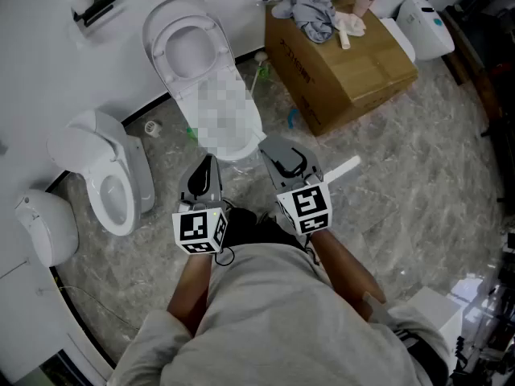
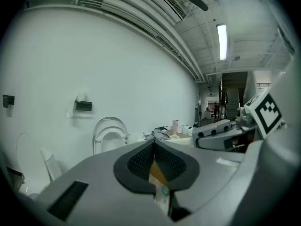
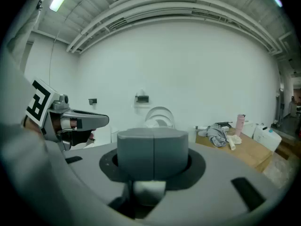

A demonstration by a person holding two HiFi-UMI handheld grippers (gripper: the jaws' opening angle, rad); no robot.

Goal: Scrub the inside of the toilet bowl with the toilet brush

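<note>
Nothing of the scrubbing is seen to be started. The left gripper (image 1: 208, 164) and the right gripper (image 1: 283, 156) are held near the body, each with jaws pressed together and empty. What is judged to be the toilet brush (image 1: 257, 74) stands untouched on the floor between the open toilet (image 1: 171, 24) and the cardboard box (image 1: 354, 71). Fetching and scrubbing are left.

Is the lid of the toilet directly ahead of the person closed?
No, the head view shows the toilet lid tipped up and fully open.
</note>
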